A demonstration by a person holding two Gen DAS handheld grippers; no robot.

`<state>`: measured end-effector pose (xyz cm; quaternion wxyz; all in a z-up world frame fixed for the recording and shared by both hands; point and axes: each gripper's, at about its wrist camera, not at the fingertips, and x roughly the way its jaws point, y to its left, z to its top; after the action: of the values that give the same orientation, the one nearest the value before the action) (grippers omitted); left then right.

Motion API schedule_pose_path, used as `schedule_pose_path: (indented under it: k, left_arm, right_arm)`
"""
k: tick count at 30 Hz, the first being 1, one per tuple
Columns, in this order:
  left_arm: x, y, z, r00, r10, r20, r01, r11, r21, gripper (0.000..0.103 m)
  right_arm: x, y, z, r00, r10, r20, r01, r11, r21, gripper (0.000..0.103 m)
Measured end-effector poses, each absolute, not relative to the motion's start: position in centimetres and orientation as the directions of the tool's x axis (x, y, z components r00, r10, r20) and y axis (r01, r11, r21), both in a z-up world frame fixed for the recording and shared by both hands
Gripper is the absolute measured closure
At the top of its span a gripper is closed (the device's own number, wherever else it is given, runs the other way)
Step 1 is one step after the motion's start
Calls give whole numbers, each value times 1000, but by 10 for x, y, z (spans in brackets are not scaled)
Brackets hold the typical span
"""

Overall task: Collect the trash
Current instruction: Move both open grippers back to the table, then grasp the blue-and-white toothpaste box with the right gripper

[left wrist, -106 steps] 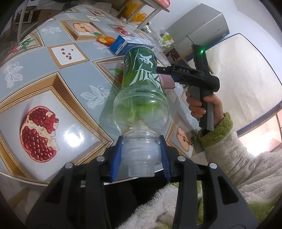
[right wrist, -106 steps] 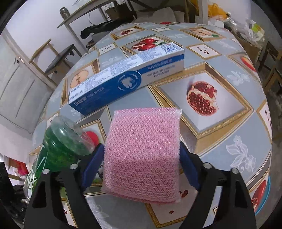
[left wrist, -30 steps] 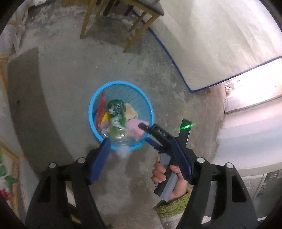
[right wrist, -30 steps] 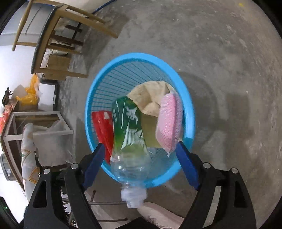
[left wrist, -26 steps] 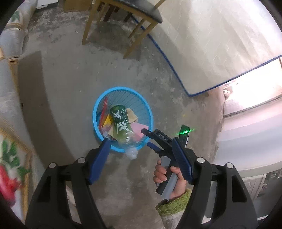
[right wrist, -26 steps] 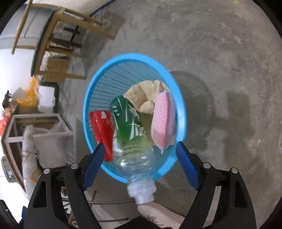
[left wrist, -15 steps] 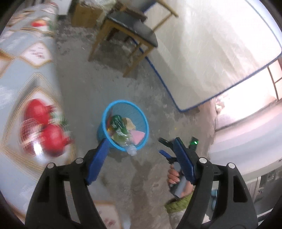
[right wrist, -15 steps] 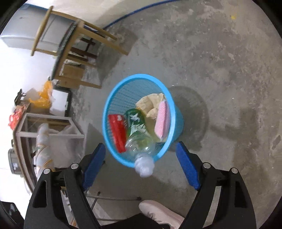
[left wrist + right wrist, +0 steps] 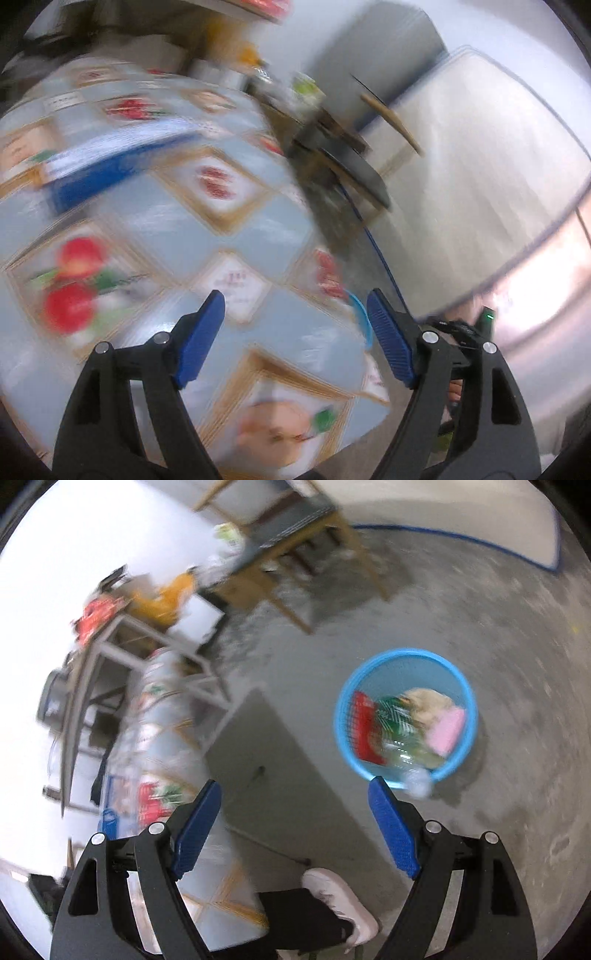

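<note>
The blue mesh basket (image 9: 406,652) stands on the concrete floor in the right wrist view. In it lie a green-labelled plastic bottle (image 9: 395,716), a pink sponge (image 9: 447,731), a red packet (image 9: 364,723) and crumpled beige paper (image 9: 428,699). High above and left of the basket, my right gripper (image 9: 294,786) is open and empty. My left gripper (image 9: 294,299) hangs over the fruit-patterned table (image 9: 166,229), its jaws opening with nothing between them. A blue and white box (image 9: 103,166) lies blurred on the table's far left. Only a sliver of the basket rim (image 9: 360,310) peeks past the table edge.
A wooden chair (image 9: 295,554) stands on the floor beyond the basket. The table's edge (image 9: 166,720) runs down the left of the right wrist view, with a cluttered shelf behind it. A person's pale shoe (image 9: 340,897) is on the floor below my right gripper.
The left wrist view swung from the floor and basket up onto the table. My right gripper rose away from the basket, which now looks smaller and further right. Bottle and sponge stay in the basket.
</note>
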<state>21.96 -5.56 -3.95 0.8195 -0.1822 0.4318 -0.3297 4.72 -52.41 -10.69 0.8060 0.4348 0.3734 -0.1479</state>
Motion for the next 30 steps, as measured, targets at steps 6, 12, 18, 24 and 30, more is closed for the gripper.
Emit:
schedule_pose_path:
  k: [6,12,18,24,30]
  left_arm:
    - [217,58,-45,580,-581,-571,211,784,-583,28]
    - [217,123,-50,656,-524,-543,108,777,-620,28]
    - [217,140,-59,659,-526,-537,101,770,-630,28]
    - [208,148,-67,652,-528,-545,101,772,-627,28]
    - [209,160,-70,654,-527,-543,105,774,-625,28]
  right_arm:
    - [115,-458,-52,684,184,-706,412,701,582,23]
    - [195,-365,-15,640,314,-701,277,757,592,21]
    - [297,-261,-23,505,430,-749,247,759,602,21]
    - [385,-200,-55,387,439,-811,326,757,566,21]
    - [446,-167,-86,319,368,-874,432,764,479,21]
